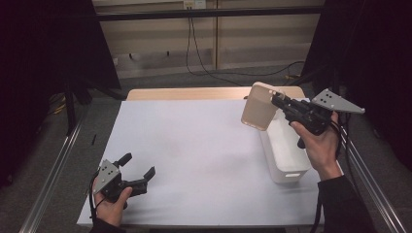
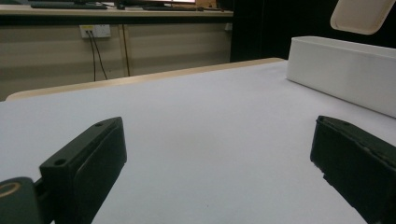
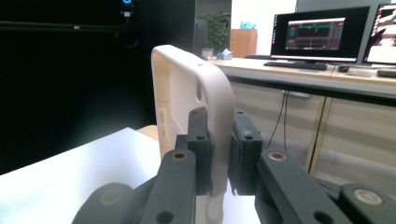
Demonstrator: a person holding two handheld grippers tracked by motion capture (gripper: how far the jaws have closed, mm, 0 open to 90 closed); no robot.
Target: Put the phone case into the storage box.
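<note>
Lid: beige rounded-rectangle plastic lid held on edge in the air just above the far end of the box, clear of its rim.
Right gripper: clenched on the lid's rim, giving a firm pinch.
Box: long white open plastic box on the table's right side, its top uncovered.
Left gripper: jaws apart, grasping nothing, parked low near the front-left, out of the way.
Table: white-covered table.

The lid held up at the far right is pale beige, a creamy tan with no pattern. The long box beneath it is plain white. Both grippers, left and right, are matte black, each topped by a grey plate. The table wears a plain, pale bluish-white sheet, with a light wood edge at the far side.
</note>
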